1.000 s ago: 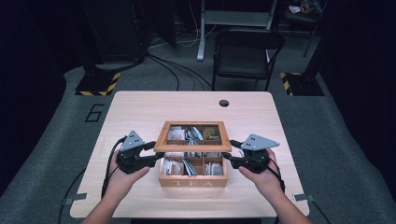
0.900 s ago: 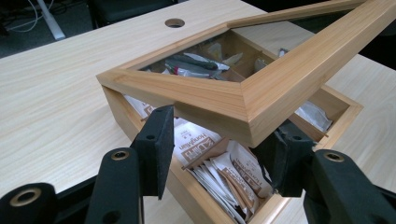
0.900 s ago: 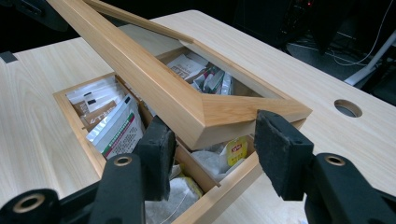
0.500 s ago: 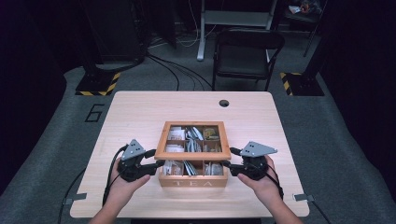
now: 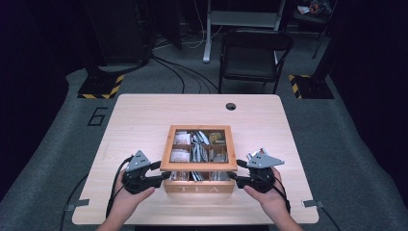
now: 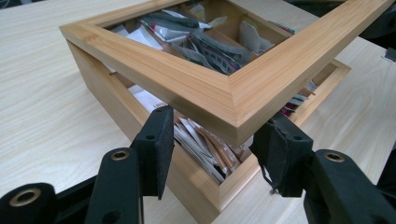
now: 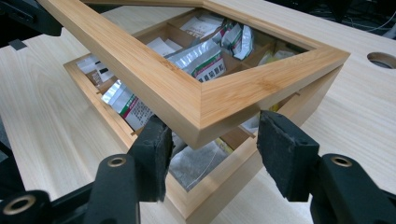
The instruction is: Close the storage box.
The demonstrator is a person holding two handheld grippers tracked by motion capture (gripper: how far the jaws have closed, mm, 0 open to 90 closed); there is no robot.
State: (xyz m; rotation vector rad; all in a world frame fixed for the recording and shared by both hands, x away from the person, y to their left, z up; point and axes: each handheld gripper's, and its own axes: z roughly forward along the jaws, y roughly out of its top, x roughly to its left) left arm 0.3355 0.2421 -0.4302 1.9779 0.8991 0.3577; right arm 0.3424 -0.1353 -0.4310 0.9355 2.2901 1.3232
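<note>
A wooden tea box marked TEA stands near the table's front edge, its compartments full of tea bags. Its glass-paned lid is hinged at the back and tilted up at the front, a gap showing above the box rim. My left gripper is shut on the lid's front left corner, one pad against each edge. My right gripper grips the front right corner the same way. Tea bags show in the gap under the lid in both gripper views.
The box sits on a light wooden table with a round cable hole at the back. A black chair and cables lie on the floor beyond. A person's hands come in over the table's front edge.
Both grippers have sunk toward the table with the lid's front corners between their jaws. The lid's front edge now sits lower, closer to the box rim.
</note>
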